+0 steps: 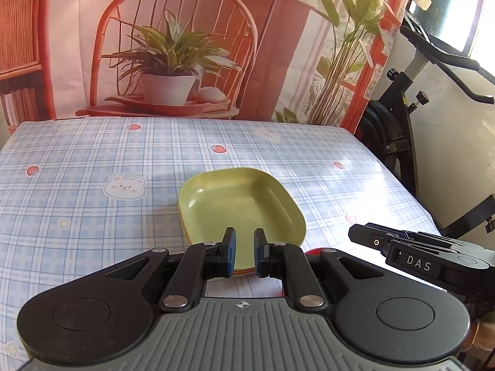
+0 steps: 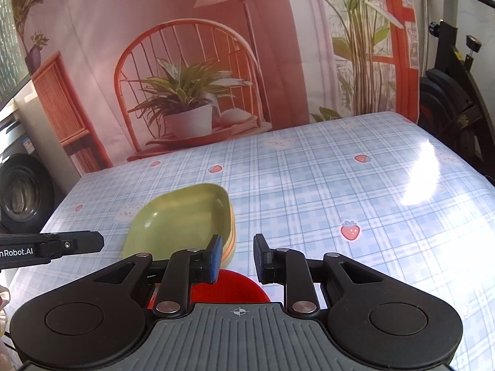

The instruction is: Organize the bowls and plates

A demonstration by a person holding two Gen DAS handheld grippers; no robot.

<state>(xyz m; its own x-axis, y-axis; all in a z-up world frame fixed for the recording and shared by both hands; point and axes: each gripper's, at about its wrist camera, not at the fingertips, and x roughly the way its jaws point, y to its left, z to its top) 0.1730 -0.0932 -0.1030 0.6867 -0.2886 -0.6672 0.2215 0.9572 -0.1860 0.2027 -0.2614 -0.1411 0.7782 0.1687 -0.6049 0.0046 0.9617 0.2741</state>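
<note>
Both the left gripper (image 1: 244, 252) and right gripper (image 2: 237, 258) hover, fingers spread and empty, near the stacked green plate (image 1: 238, 207) mid-table; a careless nudge could topple the stack.

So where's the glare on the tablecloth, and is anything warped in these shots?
Right wrist view: bright glare on the tablecloth at far right; the table edge bows from the fisheye. Left wrist view: softer sheen right of the green dish, window blown out at top right.

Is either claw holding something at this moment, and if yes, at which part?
Nothing is held. The left claw is open above the near rim of the green plate; the right claw is open too.
</note>
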